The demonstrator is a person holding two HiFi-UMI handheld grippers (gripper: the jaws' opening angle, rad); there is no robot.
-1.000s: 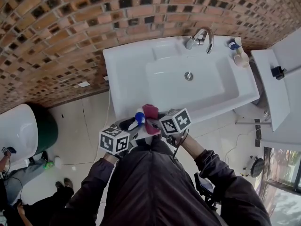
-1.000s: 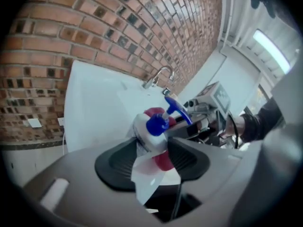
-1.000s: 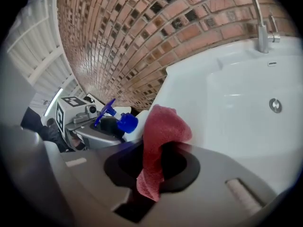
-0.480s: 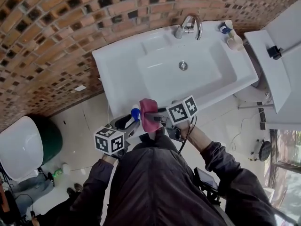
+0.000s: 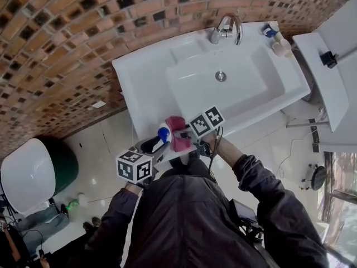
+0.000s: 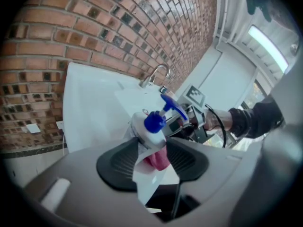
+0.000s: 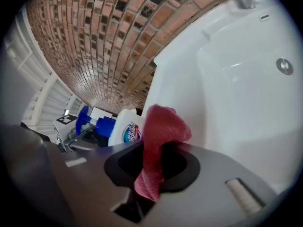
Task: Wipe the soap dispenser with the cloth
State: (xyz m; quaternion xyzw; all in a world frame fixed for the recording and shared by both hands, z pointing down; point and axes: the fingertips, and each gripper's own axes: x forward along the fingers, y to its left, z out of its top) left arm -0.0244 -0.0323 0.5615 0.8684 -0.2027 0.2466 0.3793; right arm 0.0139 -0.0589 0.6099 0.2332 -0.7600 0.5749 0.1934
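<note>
The left gripper (image 6: 152, 156), jaws just closing, clamps the soap bottle (image 6: 149, 131) while the right gripper (image 7: 152, 163) pinches the cloth (image 7: 163, 124) at its three o'clock, so a hard wipe could twist the bottle loose.

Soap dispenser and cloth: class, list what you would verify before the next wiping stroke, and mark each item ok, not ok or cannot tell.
1. Soap dispenser held in the left gripper: ok. Its jaws have just been closing, and the dispenser sits between them.
2. Cloth held in the right gripper: ok, pinched between the jaws.
3. Cloth beside the dispenser's body: ok in the right gripper view. Whether it presses on it: cannot tell.
4. Blue pump clear of the cloth: ok, it sticks out on the far side from the cloth.
</note>
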